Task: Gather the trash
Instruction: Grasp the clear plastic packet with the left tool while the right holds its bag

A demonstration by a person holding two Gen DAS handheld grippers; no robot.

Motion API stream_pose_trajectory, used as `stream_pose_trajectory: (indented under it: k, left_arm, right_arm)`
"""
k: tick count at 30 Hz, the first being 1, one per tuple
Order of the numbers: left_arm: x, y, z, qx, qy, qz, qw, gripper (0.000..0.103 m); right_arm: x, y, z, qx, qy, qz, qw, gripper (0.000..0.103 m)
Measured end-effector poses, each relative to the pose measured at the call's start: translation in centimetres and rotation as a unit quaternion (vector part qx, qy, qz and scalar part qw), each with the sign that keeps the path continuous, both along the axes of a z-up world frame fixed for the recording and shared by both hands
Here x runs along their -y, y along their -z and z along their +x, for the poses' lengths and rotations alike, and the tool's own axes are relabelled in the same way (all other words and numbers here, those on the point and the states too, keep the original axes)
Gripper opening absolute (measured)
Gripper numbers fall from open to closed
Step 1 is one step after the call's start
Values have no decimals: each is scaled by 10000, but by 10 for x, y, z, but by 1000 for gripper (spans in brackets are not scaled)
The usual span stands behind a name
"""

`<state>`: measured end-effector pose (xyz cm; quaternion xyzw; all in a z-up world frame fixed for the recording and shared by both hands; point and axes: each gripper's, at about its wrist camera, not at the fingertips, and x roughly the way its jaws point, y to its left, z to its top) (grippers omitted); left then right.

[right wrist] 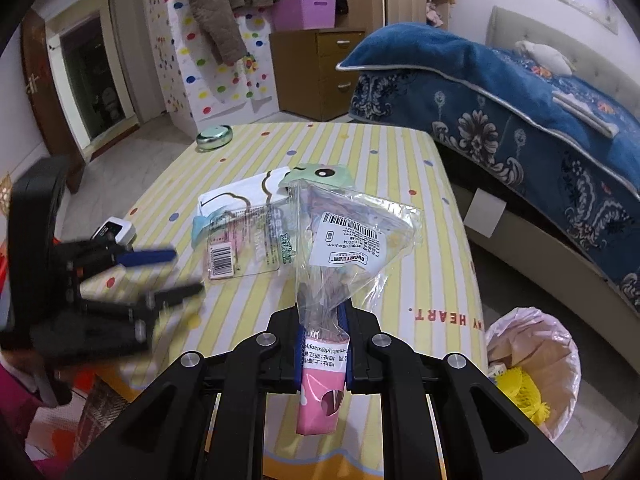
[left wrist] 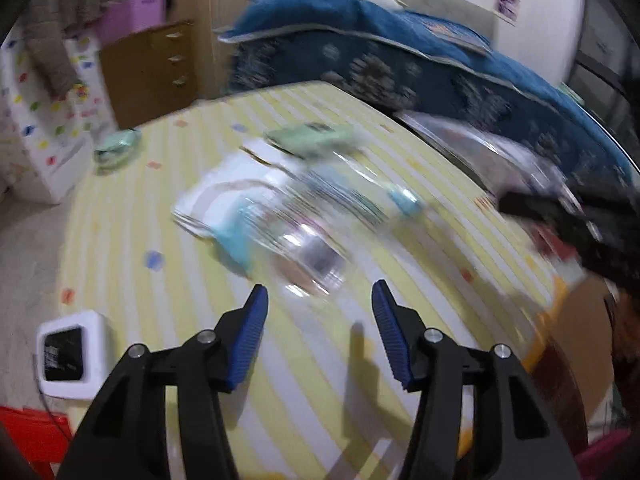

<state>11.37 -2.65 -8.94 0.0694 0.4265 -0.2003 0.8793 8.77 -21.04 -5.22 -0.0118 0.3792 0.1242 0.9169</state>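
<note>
Up close, the right gripper point(right wrist: 322, 334) has its two blue pads nearly together, clamped on one clear plastic bag point(right wrist: 348, 248) — the bag stands up from the jaws, above the near part of the table point(right wrist: 400, 152), with a pink card end hanging below them. Its white label carries a barcode and the word "QUCKEY"; the smaller print is too fine to read. The left gripper point(left wrist: 320, 300) stands about half open with nothing between its pads, low over the table and just short of the pile. In the right wrist view it shows blurred at the left edge.

Beyond the bag lie three more pieces: one clear blister pack point(right wrist: 244, 240) with a barcode sticker, one white carton point(right wrist: 240, 196), and one green packet point(right wrist: 320, 174). One round green tin point(right wrist: 214, 138) sits at the far left corner. The striped cloth reads "HEART" near its right edge. On the floor to the right stands one lined trash bin point(right wrist: 532, 364).
</note>
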Motion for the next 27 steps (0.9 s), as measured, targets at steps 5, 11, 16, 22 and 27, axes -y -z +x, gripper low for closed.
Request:
stream_pose_trajectory:
  k: [5, 11, 16, 22, 27]
  left_arm:
    - [-16, -13, 37, 116, -521, -466, 9975, 53]
    - [4, -1, 71, -42, -34, -420, 9991, 69]
    - [15, 14, 77, -223, 315, -191, 9991, 70]
    - [11, 14, 53, -338, 775, -419, 9955, 70]
    - [15, 11, 23, -436, 1082, -437, 9922, 70]
  right_arm:
    - [5, 1, -3, 1, 62, 45, 10000, 14]
    - [15, 1, -8, -35, 158, 45, 9999, 14]
    - [24, 3, -10, -71, 244, 55, 9997, 14]
    - [28, 4, -12, -62, 308, 109, 9994, 14]
    - [29, 3, -17, -46, 308, 164, 9994, 14]
